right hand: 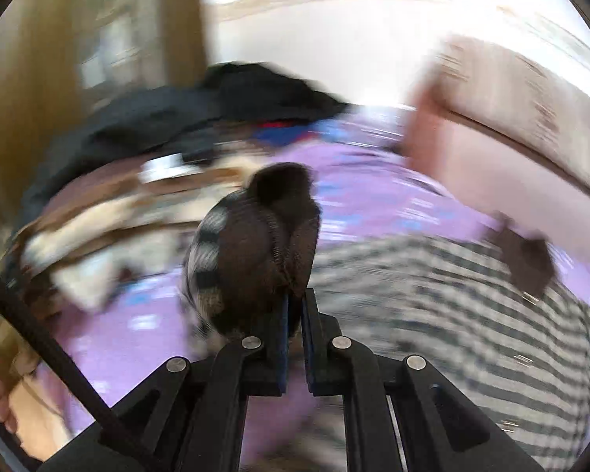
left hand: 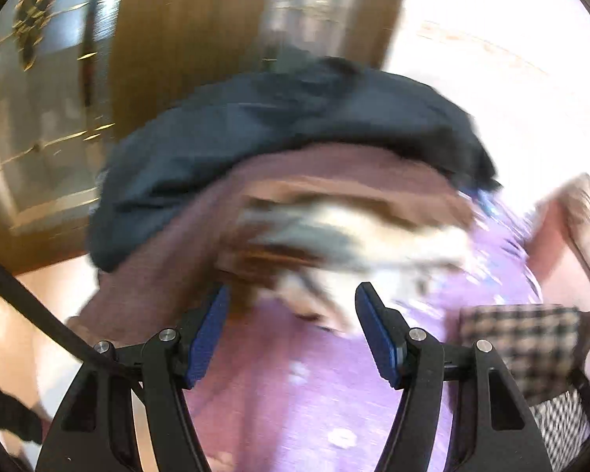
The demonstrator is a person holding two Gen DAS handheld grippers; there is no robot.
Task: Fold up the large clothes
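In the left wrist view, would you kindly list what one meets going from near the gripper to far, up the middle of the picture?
Left gripper, open → purple patterned sheet → blurred brown-and-white garment → mauve-brown cloth → dark navy garment → wooden panel behind.

I count two tongs — my left tongs point(left hand: 291, 330) and my right tongs point(right hand: 294, 314) — one checked garment point(right hand: 452, 314), one dark jacket point(left hand: 275, 126), one brown-and-white garment point(left hand: 334, 232), and one purple sheet point(left hand: 314, 393) on the bed.
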